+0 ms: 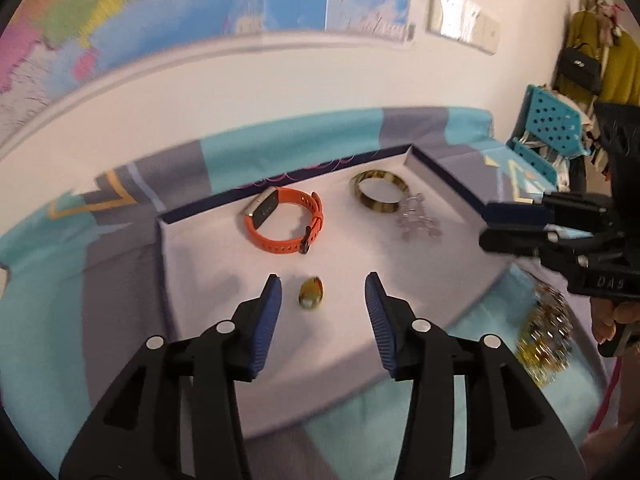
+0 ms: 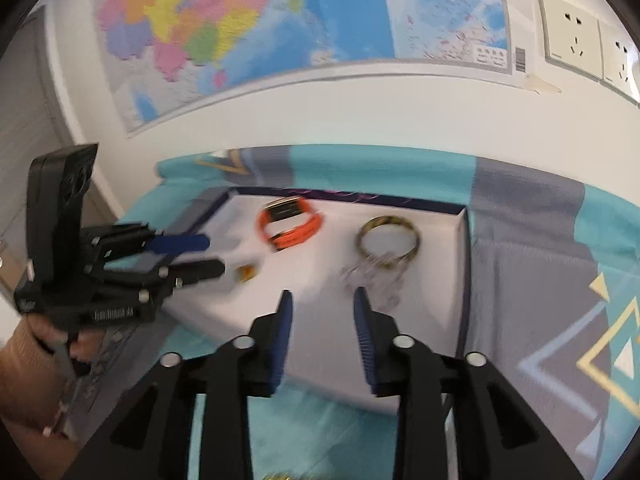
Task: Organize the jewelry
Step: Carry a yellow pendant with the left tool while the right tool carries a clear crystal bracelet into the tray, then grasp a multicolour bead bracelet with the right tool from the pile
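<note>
Blue ribbed pads (image 1: 266, 330) of the left gripper (image 1: 323, 294) stand wide apart, released, just above the white floor of a shallow tray (image 1: 208, 264). Between its fingertips, nearer the left pad and not clearly touching either, lies a small amber ring (image 1: 311, 294), blurred in this view. Farther in, an orange watch (image 1: 285, 220) lies on its side in the far left part of the tray, its band closed in a loop. To its right, near the far right corner, sits a tortoiseshell bangle (image 1: 378, 197), and a pale beaded piece (image 1: 418, 220) lies against the bangle's near right side. Outside the tray's near right edge, a gold chain pile (image 1: 546, 338) rests on the patterned teal and grey cloth (image 1: 60, 248) that covers the bench.

From the right wrist view, the right gripper (image 2: 323, 300) hovers released over the near part of the tray (image 2: 460, 280), holding nothing, with the beaded piece (image 2: 376, 276) just beyond its right fingertip. The bangle (image 2: 389, 240) and the watch (image 2: 290, 224) lie beyond it, and the ring (image 2: 246, 272) shows as a blur near the tips of the left gripper (image 2: 200, 256), which comes in from the left, held by a hand (image 2: 40, 344). A coloured map (image 2: 280, 20) and wall sockets (image 2: 572, 36) fill the wall behind the bench.
</note>
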### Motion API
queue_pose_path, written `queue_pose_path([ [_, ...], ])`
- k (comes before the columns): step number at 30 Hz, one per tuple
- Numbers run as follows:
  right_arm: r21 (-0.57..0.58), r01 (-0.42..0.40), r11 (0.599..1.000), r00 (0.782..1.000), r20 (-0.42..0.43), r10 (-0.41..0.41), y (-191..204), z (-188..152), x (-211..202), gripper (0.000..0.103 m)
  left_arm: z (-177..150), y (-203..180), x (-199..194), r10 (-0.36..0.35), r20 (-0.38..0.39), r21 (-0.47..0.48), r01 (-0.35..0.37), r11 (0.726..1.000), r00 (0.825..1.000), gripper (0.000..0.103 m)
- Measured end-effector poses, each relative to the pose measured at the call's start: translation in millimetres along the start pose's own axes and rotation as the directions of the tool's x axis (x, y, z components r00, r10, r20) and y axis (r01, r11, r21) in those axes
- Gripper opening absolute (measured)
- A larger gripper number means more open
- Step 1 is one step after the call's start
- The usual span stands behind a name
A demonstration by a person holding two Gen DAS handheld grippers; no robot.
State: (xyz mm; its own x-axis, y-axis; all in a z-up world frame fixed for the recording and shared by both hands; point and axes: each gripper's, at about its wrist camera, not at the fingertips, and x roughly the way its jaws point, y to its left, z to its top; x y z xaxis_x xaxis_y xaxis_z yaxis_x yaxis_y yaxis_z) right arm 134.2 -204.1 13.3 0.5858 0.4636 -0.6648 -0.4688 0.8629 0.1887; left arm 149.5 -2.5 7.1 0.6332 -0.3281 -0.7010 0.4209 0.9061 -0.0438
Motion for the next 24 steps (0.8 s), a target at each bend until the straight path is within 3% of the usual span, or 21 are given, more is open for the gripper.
queue_pose_path([
  [6, -0.031, -0.122, 0.992, 0.991, -0.055, 0.12, 38, -37, -9, 0.034, -38, -1, -44, -0.034, 0.034, -0.021, 0.035, 0.999, 0.999, 0.046],
  [10, -0.049, -0.183, 0.982, 0.979, -0.102, 0.178, 63, -59, -8, 0.034, -66, 3, -53, -0.048, 0.017, -0.072, 0.049, 0.996, 0.999, 0.046],
  [15, -0.04, -0.122, 0.992, 0.989, -0.095, 0.118, 63, -80, -24, 0.034, -97, 2, -59, -0.049, -0.01, -0.107, 0.048, 0.993, 0.999, 0.046],
  [19, 0.043, -0.004, 0.999, 0.998, -0.065, 0.006, 29, -93, -49, 0.034, -110, -10, -65, -0.087, -0.008, -0.086, 0.086, 0.993, 0.996, 0.046],
  [24, 0.099, 0.104, 0.99, 0.993, -0.071, -0.097, -2, -103, -61, 0.034, -111, -30, -60, -0.125, -0.013, -0.045, 0.124, 0.991, 0.992, 0.047],
])
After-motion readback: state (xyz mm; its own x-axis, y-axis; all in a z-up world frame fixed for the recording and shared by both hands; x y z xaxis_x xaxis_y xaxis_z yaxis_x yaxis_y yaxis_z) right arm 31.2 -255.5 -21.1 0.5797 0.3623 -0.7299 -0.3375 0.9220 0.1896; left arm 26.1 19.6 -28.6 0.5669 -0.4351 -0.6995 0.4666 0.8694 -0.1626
